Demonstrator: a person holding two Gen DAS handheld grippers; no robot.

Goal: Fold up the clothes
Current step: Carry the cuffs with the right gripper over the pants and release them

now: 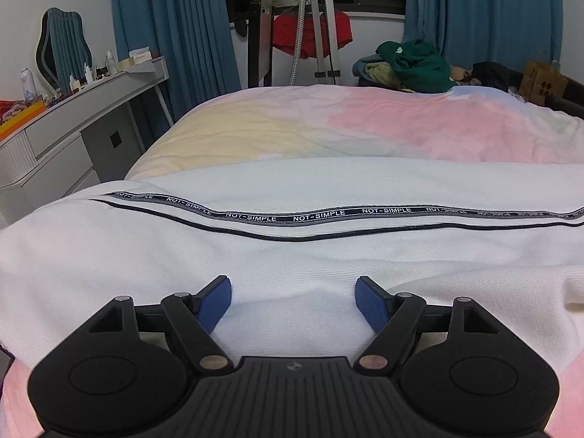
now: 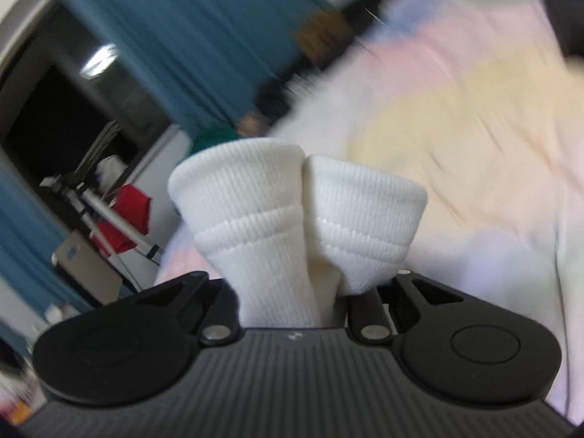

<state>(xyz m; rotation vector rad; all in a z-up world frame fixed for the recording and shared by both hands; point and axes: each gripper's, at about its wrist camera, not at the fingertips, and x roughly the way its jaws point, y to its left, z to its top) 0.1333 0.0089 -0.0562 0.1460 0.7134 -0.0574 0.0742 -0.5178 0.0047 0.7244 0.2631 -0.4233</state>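
A white knit garment (image 1: 292, 255) with a dark "NOT-SIMPLE" tape stripe lies spread across the near part of the bed. My left gripper (image 1: 294, 288) rests low over it, open, its blue pads (image 1: 215, 301) wide apart and the cloth lying loose between them. In the blurred right wrist view, the right gripper (image 2: 310, 292) is shut on a bunched ribbed white hem (image 2: 255, 200) of the garment. The hem bulges up out of the jaws and hides the fingertips. That view is tilted, with the bed to the right.
A pastel pink and yellow quilt (image 1: 328, 127) covers the bed. A grey dresser (image 1: 73, 120) with bottles and a mirror stands on the left. A pile of green clothes (image 1: 412, 65) and a paper bag (image 1: 544, 80) lie at the far side. A stand holds a red garment (image 1: 310, 33) by blue curtains.
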